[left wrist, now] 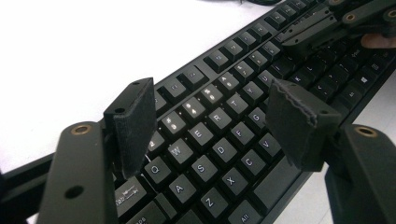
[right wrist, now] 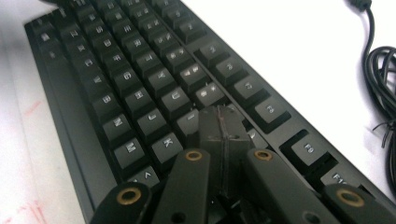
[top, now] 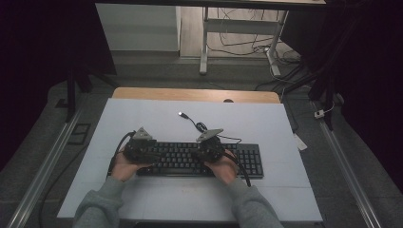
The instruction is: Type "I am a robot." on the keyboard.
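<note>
A black keyboard (top: 199, 159) lies across the middle of the white table (top: 142, 118), its cable (top: 202, 127) coiled toward 12 o'clock. The left gripper (left wrist: 215, 126) hangs over the keyboard's 9 o'clock end, its 2 jaws wide apart above the W, E and D keys. The right gripper (right wrist: 223, 128) has its 2 jaws pressed together, empty, tips down on the keys right of centre.
</note>
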Action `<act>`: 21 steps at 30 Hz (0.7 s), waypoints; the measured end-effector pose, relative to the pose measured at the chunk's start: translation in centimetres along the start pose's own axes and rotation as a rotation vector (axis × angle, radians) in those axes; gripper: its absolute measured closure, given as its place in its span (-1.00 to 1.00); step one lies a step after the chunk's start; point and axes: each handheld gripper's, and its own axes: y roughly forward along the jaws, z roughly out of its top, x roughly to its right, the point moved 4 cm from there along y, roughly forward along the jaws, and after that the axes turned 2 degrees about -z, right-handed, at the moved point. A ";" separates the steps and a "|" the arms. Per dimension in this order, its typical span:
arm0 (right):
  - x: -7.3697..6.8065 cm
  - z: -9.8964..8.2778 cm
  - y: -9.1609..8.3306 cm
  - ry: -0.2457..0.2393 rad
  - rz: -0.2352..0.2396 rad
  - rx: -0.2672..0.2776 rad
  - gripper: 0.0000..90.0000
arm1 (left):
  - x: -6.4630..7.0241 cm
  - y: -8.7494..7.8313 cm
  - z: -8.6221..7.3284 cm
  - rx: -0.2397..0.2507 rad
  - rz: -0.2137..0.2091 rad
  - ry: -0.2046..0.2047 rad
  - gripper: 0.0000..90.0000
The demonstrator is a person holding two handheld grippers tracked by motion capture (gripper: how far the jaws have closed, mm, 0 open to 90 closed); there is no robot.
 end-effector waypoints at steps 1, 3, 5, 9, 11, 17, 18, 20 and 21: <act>-0.1 -0.1 0.1 -0.002 -0.004 -0.006 1.00 | 0.0 0.0 0.0 -0.001 0.000 0.001 -0.26; -0.1 -0.1 0.1 -0.004 -0.008 0.000 1.00 | 0.0 0.0 0.0 -0.004 -0.001 0.004 -0.26; -0.1 0.0 -0.1 -0.011 -0.011 0.010 1.00 | 0.0 0.0 0.0 -0.002 0.000 0.007 -0.26; 0.0 0.3 -1.0 0.019 0.010 0.059 1.00 | 0.0 -0.2 0.0 0.006 0.001 0.004 -0.26; 0.1 0.4 -1.6 0.037 0.017 0.079 1.00 | 0.0 -0.3 0.0 0.008 0.000 0.002 -0.26; 0.5 -0.2 -2.6 0.047 0.020 0.105 1.00 | 0.0 -0.4 0.0 0.015 0.000 0.001 -0.26; 0.5 -0.4 -2.8 0.044 0.020 0.107 0.98 | 0.0 -0.4 0.0 0.015 0.000 0.002 -0.26; 0.6 -0.7 -3.2 0.050 0.009 0.109 0.84 | 0.0 -0.4 0.0 0.015 -0.002 0.002 -0.26; 0.7 -0.8 -3.4 0.053 0.006 0.112 0.76 | 0.0 -0.4 0.0 0.014 -0.002 0.003 -0.26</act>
